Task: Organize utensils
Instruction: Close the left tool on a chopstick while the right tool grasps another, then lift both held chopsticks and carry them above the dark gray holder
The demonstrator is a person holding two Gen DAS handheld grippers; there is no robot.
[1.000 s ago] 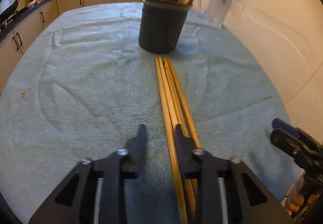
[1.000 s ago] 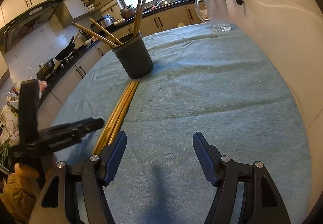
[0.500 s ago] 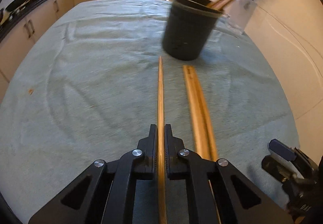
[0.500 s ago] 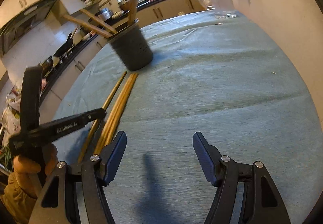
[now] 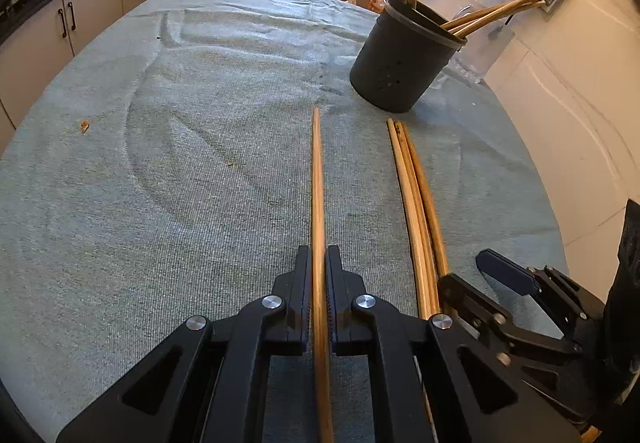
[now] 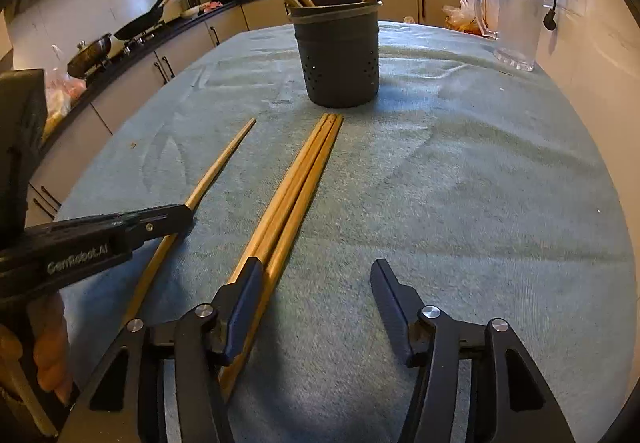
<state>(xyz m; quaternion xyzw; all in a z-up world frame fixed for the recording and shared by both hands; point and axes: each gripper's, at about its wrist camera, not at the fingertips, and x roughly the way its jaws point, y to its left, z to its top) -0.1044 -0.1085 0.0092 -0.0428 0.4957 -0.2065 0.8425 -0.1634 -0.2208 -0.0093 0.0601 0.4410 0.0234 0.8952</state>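
Item one, my left gripper [image 5: 318, 263]: black two-finger tool, ribbed inner pads, clamped tight on a single long round bamboo chopstick [image 5: 317, 179] that runs straight out between the fingers, its tapered tip pointing toward the holder; whether the tip touches the cloth I cannot tell. Item two, my right gripper [image 6: 316, 283]: same black build, fingers spread wide and holding nothing, its left finger [image 6: 244, 295] lying over the near ends of the loose bundle. Item three, a bundle of three pale bamboo chopsticks [image 6: 296, 187], smooth and slender, lying flat and pressed side by side on the cloth, far ends just short of the holder's base; in the left wrist view the same bundle [image 5: 416, 199] lies to the right of the gripped stick, apart from it. Item four, a dark grey cylindrical utensil holder [image 6: 338, 51], matte plastic with small drainage holes near the bottom and a paler band under the rim, standing upright on the cloth, several wooden sticks and utensil handles leaning out of it in different directions. Item five, a grey-green woven table cloth [image 6: 460, 183], coarse ribbed texture, lightly creased, with a few small crumbs. Item six, a clear glass pitcher with handle [image 6: 512, 27], standing at the far right edge near the cream wall.
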